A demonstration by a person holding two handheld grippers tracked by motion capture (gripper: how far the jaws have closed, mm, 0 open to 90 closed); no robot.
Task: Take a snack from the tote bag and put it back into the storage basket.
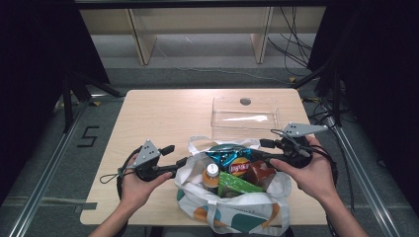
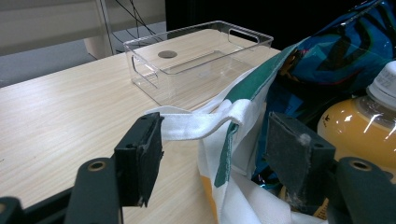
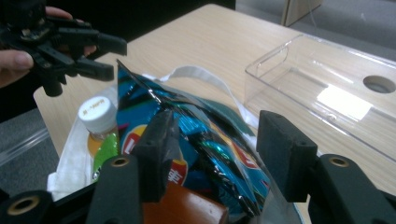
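Observation:
A white tote bag (image 1: 247,207) with teal and orange print stands at the table's near edge. Inside it are a blue chips bag (image 1: 225,157), an orange juice bottle (image 1: 211,176), a green packet (image 1: 238,184) and a brown item (image 1: 261,173). My left gripper (image 1: 178,155) is open at the bag's left rim. In the left gripper view (image 2: 215,154) the white strap (image 2: 201,123) and the rim cloth lie between the jaws, with the bottle (image 2: 359,121) just beyond. My right gripper (image 1: 259,149) is open at the bag's right side; in its own view (image 3: 217,149) the jaws straddle the chips bag (image 3: 205,140).
An empty clear plastic bin (image 1: 244,117) sits on the wooden table (image 1: 163,113) just behind the bag, also seen as the bin (image 2: 196,56) and the bin (image 3: 327,93) in the gripper views. Metal rails run along both sides of the table. Shelving legs and cables lie on the floor beyond.

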